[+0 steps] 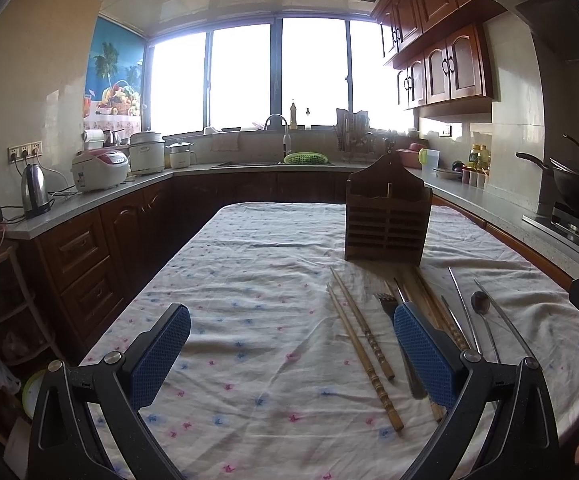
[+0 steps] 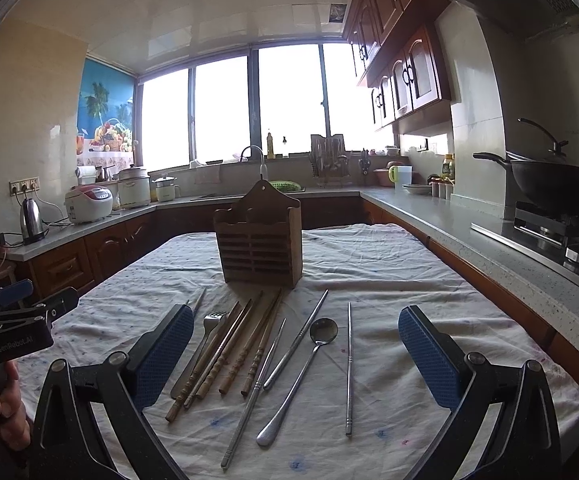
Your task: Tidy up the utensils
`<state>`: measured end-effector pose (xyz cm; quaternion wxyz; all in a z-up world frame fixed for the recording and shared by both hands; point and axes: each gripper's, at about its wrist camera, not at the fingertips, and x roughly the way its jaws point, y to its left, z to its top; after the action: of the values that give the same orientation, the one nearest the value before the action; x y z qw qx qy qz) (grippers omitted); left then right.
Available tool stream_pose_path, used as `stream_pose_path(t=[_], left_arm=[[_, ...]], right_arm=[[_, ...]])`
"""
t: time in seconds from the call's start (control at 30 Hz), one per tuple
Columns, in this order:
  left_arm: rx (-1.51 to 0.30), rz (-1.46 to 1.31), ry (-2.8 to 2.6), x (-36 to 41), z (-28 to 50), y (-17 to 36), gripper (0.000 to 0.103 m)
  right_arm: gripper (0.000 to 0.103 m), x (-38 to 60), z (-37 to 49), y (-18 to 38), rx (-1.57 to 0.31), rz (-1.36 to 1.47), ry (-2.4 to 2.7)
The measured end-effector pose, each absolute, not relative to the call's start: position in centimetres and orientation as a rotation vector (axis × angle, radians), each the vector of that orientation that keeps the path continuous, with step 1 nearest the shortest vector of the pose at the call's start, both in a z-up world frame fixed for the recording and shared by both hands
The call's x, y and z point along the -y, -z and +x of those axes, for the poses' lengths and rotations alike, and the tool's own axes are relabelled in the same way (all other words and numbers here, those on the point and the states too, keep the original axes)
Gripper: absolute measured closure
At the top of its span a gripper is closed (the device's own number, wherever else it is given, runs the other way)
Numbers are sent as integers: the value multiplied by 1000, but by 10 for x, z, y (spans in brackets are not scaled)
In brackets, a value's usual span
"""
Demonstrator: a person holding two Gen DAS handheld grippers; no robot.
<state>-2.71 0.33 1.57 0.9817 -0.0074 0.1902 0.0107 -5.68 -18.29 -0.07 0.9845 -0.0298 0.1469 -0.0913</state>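
Nothing is lifted yet, so I judge this the opening step; both tools hover spread wide and holding nothing, the right hand-held gripper (image 2: 295,354) over the utensils, the left hand-held gripper (image 1: 291,354) off at their 9 o'clock; spoon (image 2: 304,372), fork (image 2: 205,336) and chopsticks (image 2: 229,354) lie on the clothed worktop (image 2: 409,280), long axes running 6 to 12 o'clock, spoon bowl and fork tines aimed at the wooden holder (image 2: 259,240) at 12; next calls for closing on one shaft and standing it in a slot.

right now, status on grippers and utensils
Left hand-held gripper open, empty. Right hand-held gripper open, empty. Chopsticks, fork, spoon loose on tablecloth; wooden holder empty. Nothing blocking.
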Motion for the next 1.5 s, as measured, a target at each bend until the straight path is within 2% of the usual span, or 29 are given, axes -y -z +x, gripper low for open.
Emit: stream_pose_path(t=[1.07,1.5], left_arm=[[-401,-21,-9,-3,-22,-14,1],[-539,-87,32,-15,17,-16,1]], right_arm=[[0,188,-52,1,-320,-25,162],[0,197,-35,-3,-378,4,156]])
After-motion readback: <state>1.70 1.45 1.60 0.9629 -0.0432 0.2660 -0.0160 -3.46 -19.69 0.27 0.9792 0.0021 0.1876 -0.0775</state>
